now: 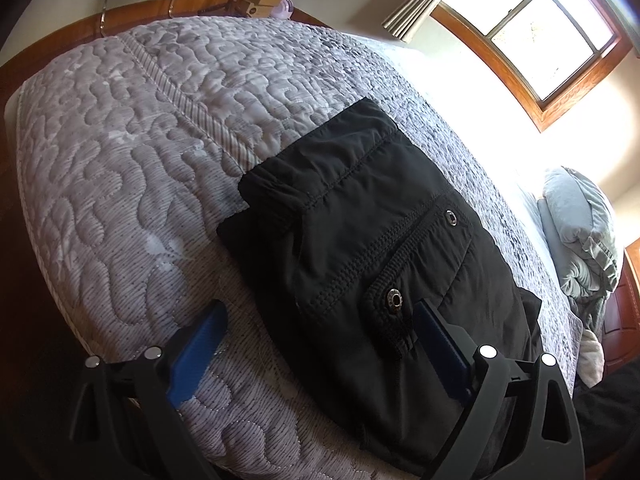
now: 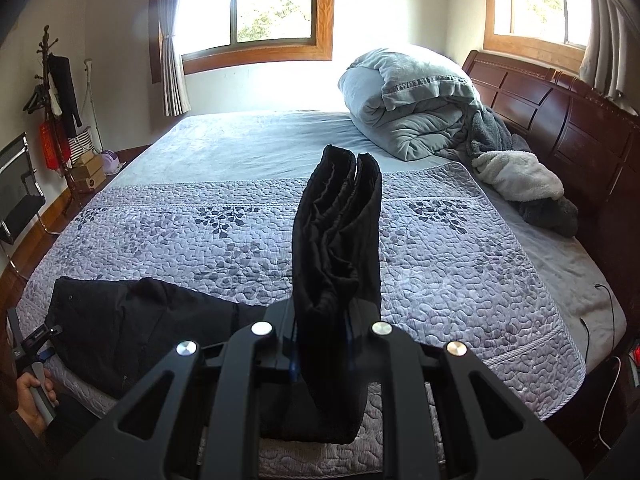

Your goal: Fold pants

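Note:
Black pants [image 1: 360, 220] lie on the quilted grey bedspread [image 1: 120, 160], the waistband and a snap pocket facing up. My left gripper [image 1: 320, 324] hovers open at the near edge of the pants. One blue pad [image 1: 436, 336] is over the cloth by the pocket and the other pad [image 1: 200, 344] is over the quilt. In the right wrist view my right gripper [image 2: 324, 320] is shut on the bunched black pant legs [image 2: 340, 232], which stick up past its fingers. The rest of the pants [image 2: 140, 320] lie flat at the left, where a hand [image 2: 32, 400] holds the left gripper.
A rolled grey duvet [image 2: 408, 100] and a white fleece [image 2: 520, 176] sit against the dark wooden headboard [image 2: 560, 120]. A cable [image 2: 604, 308] hangs over the bed's right edge. A coat stand [image 2: 56, 92], boxes and a chair [image 2: 16, 184] stand past the left side.

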Tool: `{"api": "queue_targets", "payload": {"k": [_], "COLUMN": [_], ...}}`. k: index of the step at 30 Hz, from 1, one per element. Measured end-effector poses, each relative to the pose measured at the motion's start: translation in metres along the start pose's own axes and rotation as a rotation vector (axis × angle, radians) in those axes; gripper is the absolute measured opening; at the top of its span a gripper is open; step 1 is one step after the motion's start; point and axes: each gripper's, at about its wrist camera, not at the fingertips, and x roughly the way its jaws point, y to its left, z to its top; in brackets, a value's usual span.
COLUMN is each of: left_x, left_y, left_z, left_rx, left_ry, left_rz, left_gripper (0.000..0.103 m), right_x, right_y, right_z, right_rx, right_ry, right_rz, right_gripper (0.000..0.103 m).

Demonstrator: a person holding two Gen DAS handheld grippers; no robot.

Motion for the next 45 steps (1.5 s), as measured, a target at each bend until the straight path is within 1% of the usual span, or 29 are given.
{"api": "queue_targets", "payload": {"k": [10,27,45], "left_x": [0.003,-0.001,-0.006], "left_y": [-0.002,0.004,0.007], "left_z": [0.002,-0.001,-0.003], "left_rx": [0.008,-0.005,-0.014], "left_ry": [0.001,-0.001,-0.001], "left_rz": [0.01,-0.018,-0.038], "left_gripper": [0.095,0.095,0.095], "right_x": [0.004,0.011,0.032], "right_y": [0.017,0.05,0.097], "right_z": [-0.002,-0.005,-0.018], "right_rx": [-0.056,-0.145,-0.255], "right_ry": [0.001,0.014,0.059], "right_rz": [0.0,-0.01,-0.004], "right_gripper": [0.015,0.015,0.015]}}
